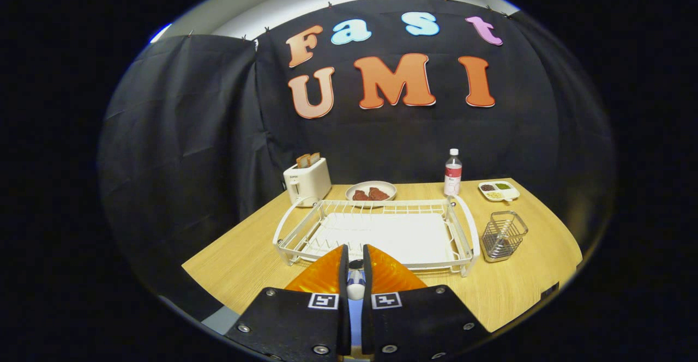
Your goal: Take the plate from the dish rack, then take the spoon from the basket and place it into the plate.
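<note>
Now, in the gripper view, your gripper [354, 250] has its fingers drawn close together and clenched on a slim thing [355, 283] that fills the narrow gap between them; I take it for the spoon's handle, though it is too foreshortened to be certain. Just beyond the fingertips sits the white dish rack [376, 234] with no plate standing in its slots, and to its right, just beside it, the wire basket [504, 235] holds nothing that I can make out. Far across the wooden table [523, 285] stand a toaster [307, 181] at the left, a dish of brownish food [371, 190], a bottle [452, 172] and a small divided tray [498, 190] at the right. By that layout, you are likely on the last step, carrying the spoon. Where the plate lies I cannot tell, so find it first, then lower the spoon over it and loosen the fingers only once it rests inside.
</note>
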A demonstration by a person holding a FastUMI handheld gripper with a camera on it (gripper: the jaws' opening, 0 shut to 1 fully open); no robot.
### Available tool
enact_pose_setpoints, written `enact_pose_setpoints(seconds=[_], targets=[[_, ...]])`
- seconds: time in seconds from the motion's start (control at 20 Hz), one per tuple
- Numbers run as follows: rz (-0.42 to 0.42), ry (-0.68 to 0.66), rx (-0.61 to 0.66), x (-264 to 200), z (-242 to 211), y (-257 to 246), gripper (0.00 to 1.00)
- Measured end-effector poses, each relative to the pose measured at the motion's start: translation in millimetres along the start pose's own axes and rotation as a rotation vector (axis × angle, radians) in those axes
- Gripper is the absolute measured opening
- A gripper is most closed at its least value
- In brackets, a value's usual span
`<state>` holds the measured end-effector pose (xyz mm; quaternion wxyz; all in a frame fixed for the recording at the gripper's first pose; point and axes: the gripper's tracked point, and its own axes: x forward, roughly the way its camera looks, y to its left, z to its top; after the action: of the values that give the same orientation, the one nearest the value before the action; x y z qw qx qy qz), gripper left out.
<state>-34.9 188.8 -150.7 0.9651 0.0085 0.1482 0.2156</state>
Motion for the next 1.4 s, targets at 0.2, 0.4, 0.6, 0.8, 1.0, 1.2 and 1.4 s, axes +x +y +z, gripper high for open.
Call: enact_pose_setpoints(seconds=[0.2,0.4,0.6,0.8,1.0,1.2,1.4], targets=[[0.011,0.062,0.008,18.2,-35.7,7.6,0.08],[0.028,0.095,0.0,28.8,-58.0,9.5,0.08],[0.024,0.123,-0.004,34.4,-68.3,5.4,0.08],[0.002,0.135,-0.002,32.8,-68.2,-6.3,0.15],[-0.016,0.12,0.019,31.4,-54.9,-18.7,0.23],[-0.071,0.086,0.005,26.4,-26.7,-39.9,0.7],[-0.141,0.037,-0.005,22.4,14.8,-67.1,0.94]])
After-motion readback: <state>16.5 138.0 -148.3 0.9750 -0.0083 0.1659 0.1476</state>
